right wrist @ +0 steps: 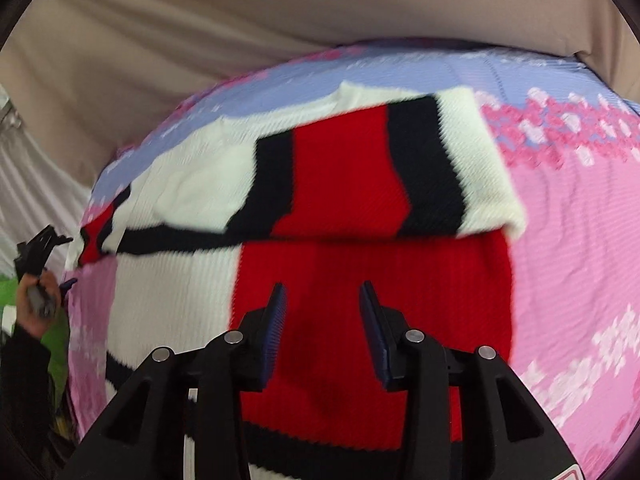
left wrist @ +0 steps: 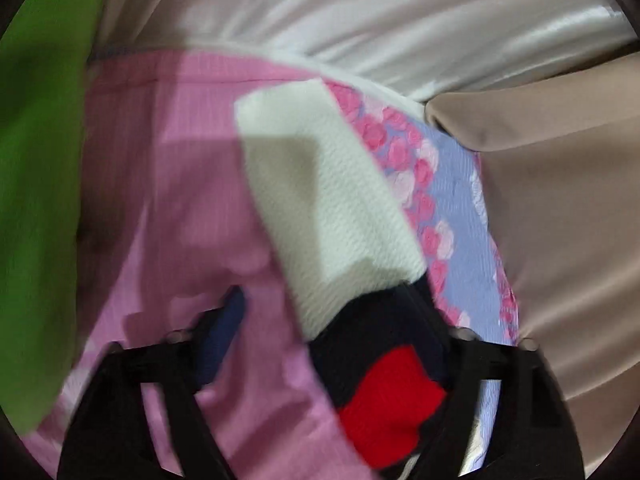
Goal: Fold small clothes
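A knitted sweater in white, red and black blocks (right wrist: 352,184) lies on a pink and lilac flowered sheet (right wrist: 568,240), its upper part folded over the red body. My right gripper (right wrist: 322,300) hovers open just above the red panel, holding nothing. In the left wrist view the jaws of my left gripper (left wrist: 328,312) stand wide apart, and a white, black and red sleeve (left wrist: 332,208) runs between them, close to the right finger; contact is blurred. The left gripper also shows in the right wrist view (right wrist: 40,252), at the sweater's left edge.
A beige cloth (right wrist: 240,20) lies behind the sheet and a white satin fabric (left wrist: 360,20) beyond it. A green cloth (left wrist: 36,160) hangs at the left. The person's hand (right wrist: 36,308) and dark sleeve are at the left edge.
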The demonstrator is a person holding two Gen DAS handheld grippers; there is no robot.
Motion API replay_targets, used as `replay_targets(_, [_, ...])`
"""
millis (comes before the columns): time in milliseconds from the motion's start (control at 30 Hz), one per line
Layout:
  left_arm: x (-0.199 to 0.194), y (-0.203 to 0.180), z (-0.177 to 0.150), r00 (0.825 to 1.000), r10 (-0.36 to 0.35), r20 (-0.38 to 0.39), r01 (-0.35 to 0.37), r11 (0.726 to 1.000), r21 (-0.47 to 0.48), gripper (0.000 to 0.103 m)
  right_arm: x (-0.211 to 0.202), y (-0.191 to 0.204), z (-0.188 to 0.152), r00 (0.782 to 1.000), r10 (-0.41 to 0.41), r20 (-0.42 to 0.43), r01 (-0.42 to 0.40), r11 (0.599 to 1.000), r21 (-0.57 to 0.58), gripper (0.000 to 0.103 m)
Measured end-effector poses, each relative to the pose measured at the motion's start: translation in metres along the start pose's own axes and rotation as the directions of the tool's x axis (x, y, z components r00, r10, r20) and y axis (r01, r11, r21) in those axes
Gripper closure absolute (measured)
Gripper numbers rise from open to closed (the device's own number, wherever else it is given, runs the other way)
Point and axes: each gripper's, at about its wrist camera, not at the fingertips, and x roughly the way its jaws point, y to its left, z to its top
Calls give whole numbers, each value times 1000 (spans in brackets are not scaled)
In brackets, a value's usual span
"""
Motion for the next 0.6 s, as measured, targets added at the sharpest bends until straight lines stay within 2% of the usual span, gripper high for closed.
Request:
replay_targets(33, [6,-10,2,999,2,-47,0,999,37,98,3,5,-5,1000,2,-11,-2,1000,-6,62])
replay_targets(67, [7,-21,0,998,12,-69,-7,998,62,95,7,11,-9,1000,6,-26,-6,1000,-13,61])
replay_targets(100, [2,-34,-6,999,3,-53,2,996,84,96,10,15,-14,999,4,-39,-4,1000,-16,61])
replay_targets(133, [-14,-57,-16,1000,-21,-16,23,989,147,96,13,17,-18,999,5,-46,-6,1000,-15,61])
replay_targets(200, [-43,-103,-46,997,-76,22,66,955,289,96,15,21,-21,998,18,-58,-18,1000,-12,61])
replay_targets(267, [-81,-165,-101,984,-179,-3,160,875,456,96,13,22,-21,999,19,-49,-20,1000,-18,61])
replay_targets(300, [-92,-187,-124,977,-212,-26,196,839,507,96,11,21,-20,999,23,-42,-24,1000,-16,61])
replay_targets(367, [-121,-233,-200,947,-298,-121,308,735,604,96,5,18,-15,999,33,-22,-34,999,-8,61])
replay_targets(400, [-128,-243,-227,933,-317,-169,350,700,622,95,2,14,-11,999,33,-10,-33,999,-6,61])
replay_targets(433, [-128,-257,-273,908,-327,-261,417,651,634,94,-1,12,-9,1000,31,-1,-31,1000,-4,61])
replay_targets(467, [-122,-264,-314,882,-318,-348,472,611,635,91,-5,5,-5,999,31,13,-31,999,6,61])
replay_targets(500, [-115,-265,-341,870,-301,-391,492,591,639,76,-6,1,-3,999,31,20,-32,999,15,60])
replay_targets(533, [-103,-263,-380,868,-251,-429,491,566,662,44,-9,-8,-1,999,24,31,-25,999,32,59])
replay_targets(567, [-91,-258,-410,879,-191,-438,465,552,692,33,-10,-14,1,999,21,36,-23,999,45,59])
replay_targets(600, [-80,-245,-436,894,-137,-427,428,542,723,32,-11,-21,3,999,17,41,-20,998,58,59])
